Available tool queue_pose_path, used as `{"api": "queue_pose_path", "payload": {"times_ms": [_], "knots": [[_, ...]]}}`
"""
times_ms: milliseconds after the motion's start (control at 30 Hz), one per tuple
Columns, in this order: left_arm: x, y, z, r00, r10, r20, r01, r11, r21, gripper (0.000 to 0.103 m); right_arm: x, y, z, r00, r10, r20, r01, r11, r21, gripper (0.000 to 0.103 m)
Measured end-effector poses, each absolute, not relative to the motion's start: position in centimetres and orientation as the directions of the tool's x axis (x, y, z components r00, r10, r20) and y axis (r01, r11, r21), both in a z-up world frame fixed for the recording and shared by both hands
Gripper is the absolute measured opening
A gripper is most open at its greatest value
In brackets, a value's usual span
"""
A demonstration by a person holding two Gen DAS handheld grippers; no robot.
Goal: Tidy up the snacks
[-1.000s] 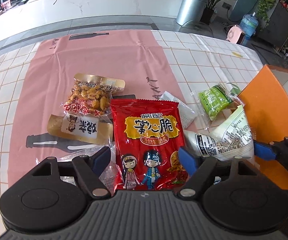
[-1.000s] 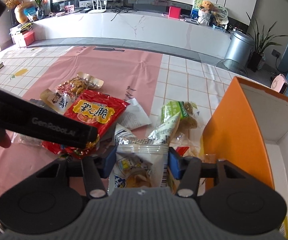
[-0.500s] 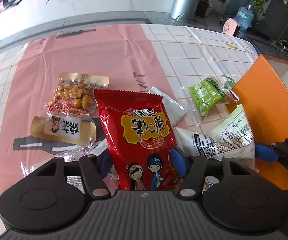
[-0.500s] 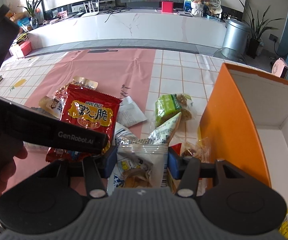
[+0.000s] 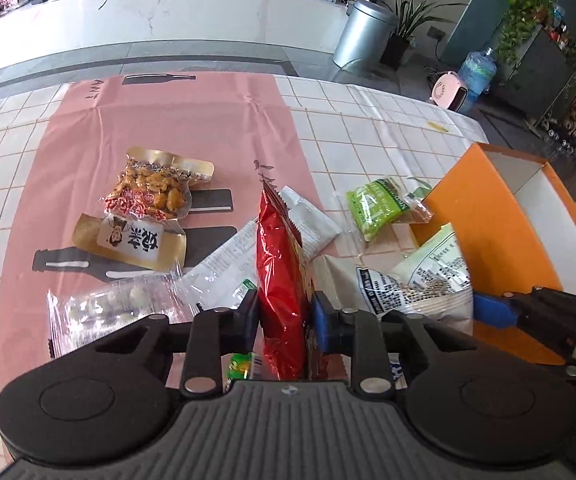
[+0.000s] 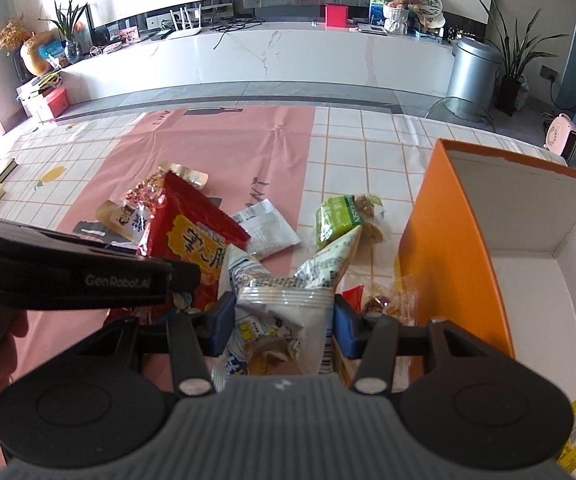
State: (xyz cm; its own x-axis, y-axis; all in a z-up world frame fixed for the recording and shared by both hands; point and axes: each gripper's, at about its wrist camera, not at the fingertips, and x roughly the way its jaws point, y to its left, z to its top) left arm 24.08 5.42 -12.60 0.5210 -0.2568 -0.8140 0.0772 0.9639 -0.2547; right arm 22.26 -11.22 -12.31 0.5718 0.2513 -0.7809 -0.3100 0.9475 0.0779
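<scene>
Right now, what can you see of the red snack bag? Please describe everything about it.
The red snack bag is glossy crinkled foil with serrated end seals. The right wrist view shows a yellow label with Chinese characters. It stands on edge, raised out of the snack pile, pinched between the blue-padded fingers of the left gripper. Its upper end points toward the pink tablecloth strip. A white printed packet lies just behind it.

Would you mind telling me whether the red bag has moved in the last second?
Yes. The red bag has turned from flat to edge-on and lifted off the pink cloth, pinched by the left gripper.
</scene>
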Motion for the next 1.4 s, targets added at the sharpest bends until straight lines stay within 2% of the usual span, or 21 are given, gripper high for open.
{"api": "queue_pose_path", "payload": {"times_ms": [300,867,1233,1400], "knots": [[21.8,5.7,-11.0,0.539,-0.263,-0.800,0.043,0.957,-0.286,0.030,20.3,-11.7,-10.7,0.581,0.259,-0.771,-0.310,0.947,0.085,0.048],[16.2,4.1,-2.8,0.652,-0.257,-0.713,0.070,0.957,-0.282,0.030,15.0,-15.6,-3.1,0.668,0.316,-0.673,-0.306,0.942,0.138,0.047],[13.8,-0.2,2.0,0.698,-0.324,-0.639,0.178,0.942,-0.283,0.027,11.4,-21.3,1.9,0.753,0.266,-0.602,-0.268,0.959,0.090,0.047],[14.1,-3.7,2.4,0.688,-0.374,-0.623,0.258,0.927,-0.271,0.027,10.8,-25.0,2.5,0.760,0.206,-0.616,-0.210,0.975,0.067,0.047]]}}
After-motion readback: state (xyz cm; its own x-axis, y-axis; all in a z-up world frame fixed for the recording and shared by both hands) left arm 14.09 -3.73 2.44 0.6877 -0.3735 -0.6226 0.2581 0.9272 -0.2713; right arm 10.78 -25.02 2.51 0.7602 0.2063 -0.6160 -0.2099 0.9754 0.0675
